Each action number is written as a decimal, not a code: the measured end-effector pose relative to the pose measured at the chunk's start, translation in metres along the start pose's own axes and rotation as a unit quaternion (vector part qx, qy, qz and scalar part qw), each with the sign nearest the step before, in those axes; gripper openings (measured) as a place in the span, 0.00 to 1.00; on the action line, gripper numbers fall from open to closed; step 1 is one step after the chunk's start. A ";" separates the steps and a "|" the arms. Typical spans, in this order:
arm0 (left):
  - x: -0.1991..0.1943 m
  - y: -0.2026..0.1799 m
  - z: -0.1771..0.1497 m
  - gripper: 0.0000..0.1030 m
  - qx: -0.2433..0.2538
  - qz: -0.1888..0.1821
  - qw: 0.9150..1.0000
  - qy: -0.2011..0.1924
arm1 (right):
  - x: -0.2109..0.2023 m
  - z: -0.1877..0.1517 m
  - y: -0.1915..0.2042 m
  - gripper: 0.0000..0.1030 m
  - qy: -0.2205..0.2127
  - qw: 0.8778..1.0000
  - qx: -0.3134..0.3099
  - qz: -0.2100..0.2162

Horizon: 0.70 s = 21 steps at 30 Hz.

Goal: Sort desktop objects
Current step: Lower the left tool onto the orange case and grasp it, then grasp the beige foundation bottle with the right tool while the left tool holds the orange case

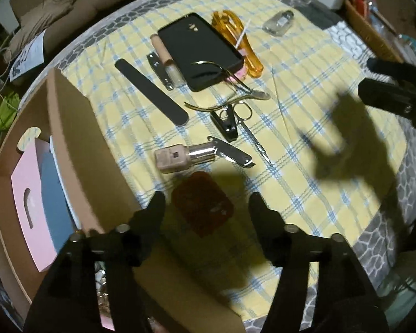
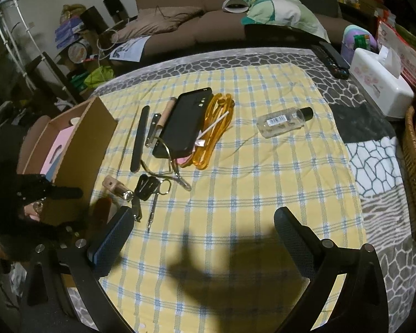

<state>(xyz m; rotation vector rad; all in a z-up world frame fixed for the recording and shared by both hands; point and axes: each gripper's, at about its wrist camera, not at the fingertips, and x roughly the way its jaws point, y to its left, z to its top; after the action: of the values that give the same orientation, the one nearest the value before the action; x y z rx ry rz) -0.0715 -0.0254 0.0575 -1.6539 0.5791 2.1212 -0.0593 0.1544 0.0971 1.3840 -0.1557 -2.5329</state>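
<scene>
Here the left gripper (image 1: 206, 202) hangs spread around a dark red case (image 1: 202, 204), pads apart from it. At lower frame, the right gripper (image 2: 203, 222) gapes empty over the checked cloth (image 2: 263, 180).

Left wrist view: cardboard box (image 1: 77, 149) along left edge of the cloth (image 1: 305, 63), a carton (image 1: 30, 208) upright inside it. Phone (image 1: 199, 51) upper centre, lying on a tube (image 1: 166, 58) at its left and a cord (image 1: 235, 41) at its right. Nail file (image 1: 149, 91) left of the tube. Nippers (image 1: 230, 88) overlap the phone's lower end. Scissors (image 1: 249, 127) below them, beside a clipper (image 1: 226, 125). Polish bottle (image 1: 180, 155) below that, lying on its side. Small case (image 1: 202, 202) lower centre, between the left gripper (image 1: 208, 208) fingers. Clear bottle (image 1: 280, 20) upper right, well apart.
</scene>
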 end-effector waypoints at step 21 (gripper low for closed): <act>0.009 -0.029 0.010 0.00 -0.008 -0.083 0.996 -0.019 | -0.007 0.002 -0.008 1.00 -0.009 1.000 0.011 0.006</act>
<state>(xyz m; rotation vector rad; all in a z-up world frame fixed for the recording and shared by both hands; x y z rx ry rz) -0.0661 0.0048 0.0487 -1.6065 0.3996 2.0380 -0.0588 0.1643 0.1021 1.3646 -0.1948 -2.5415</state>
